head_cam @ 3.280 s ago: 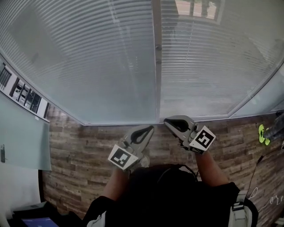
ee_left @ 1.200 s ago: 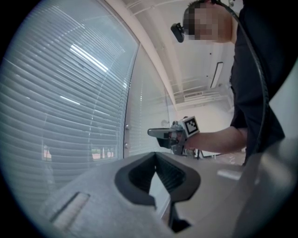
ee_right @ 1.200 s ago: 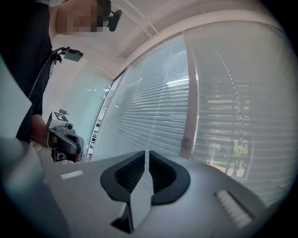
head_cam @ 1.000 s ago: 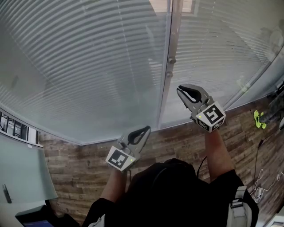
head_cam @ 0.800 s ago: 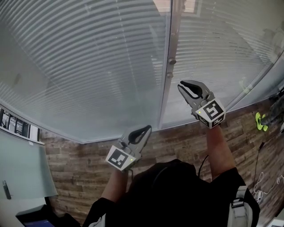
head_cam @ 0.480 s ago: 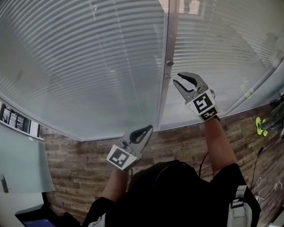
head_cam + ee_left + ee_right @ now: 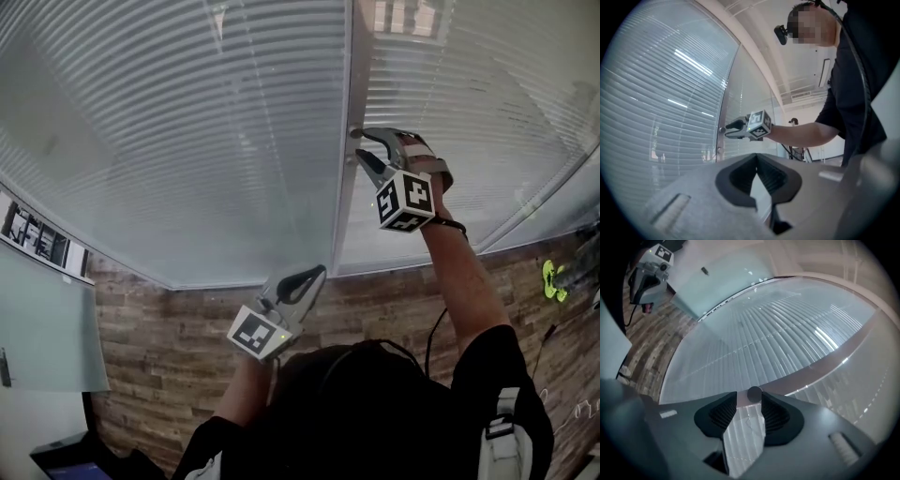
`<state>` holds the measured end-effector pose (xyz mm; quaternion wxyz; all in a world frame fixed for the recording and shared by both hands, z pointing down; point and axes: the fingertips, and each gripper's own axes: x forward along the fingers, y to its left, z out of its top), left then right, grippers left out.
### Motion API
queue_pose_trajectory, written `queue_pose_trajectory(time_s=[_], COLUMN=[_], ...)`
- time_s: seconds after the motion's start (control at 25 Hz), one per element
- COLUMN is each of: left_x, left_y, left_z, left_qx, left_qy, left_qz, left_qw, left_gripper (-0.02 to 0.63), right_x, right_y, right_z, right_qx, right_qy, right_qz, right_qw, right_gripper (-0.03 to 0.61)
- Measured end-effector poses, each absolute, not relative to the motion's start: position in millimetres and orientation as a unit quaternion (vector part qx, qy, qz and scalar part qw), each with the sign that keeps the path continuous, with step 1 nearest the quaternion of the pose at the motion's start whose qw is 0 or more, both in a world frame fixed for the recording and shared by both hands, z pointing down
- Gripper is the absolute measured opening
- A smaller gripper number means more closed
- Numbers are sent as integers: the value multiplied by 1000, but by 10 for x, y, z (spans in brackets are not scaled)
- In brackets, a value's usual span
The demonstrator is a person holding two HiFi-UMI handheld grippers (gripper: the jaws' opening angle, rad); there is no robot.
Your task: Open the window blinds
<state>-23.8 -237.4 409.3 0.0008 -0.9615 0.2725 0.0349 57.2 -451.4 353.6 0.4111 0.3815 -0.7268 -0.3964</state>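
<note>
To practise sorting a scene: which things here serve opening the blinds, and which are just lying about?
For the job: blinds; frame knob; right claw, jaws opening with the knob between their tips.
Not needed: left claw, shut; green object on the floor; frosted panel.

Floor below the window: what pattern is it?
Brown wood planks; the floor shows best in the head view.

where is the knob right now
On the post between the two blinds, upper middle of the head view; the knob sits between the tips of the right gripper, whose jaws are opening.
</note>
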Motion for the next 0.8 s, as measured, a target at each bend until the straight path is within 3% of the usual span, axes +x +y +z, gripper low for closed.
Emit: queue_pose_trajectory(time_s=[0.12,0.56,0.8], left_x=[-215,-238,-349], left_y=[-2327,-2288,-2302], left_z=[4190,4162,4219], left_qx=[-961,-955,-950], left_qy=[276,295,310], left_qz=[32,39,40], left_qw=[0,3,-1], left_gripper=[5,5,5], right_x=[557,497,469], right_y=[-4581,-4636,-4679], right_z=[3645,3484,3547], right_qx=[373,363,363], right_qy=[-696,-648,-630], right_qz=[-430,-499,-516], right_qw=[437,447,454], right_gripper=[176,169,124])
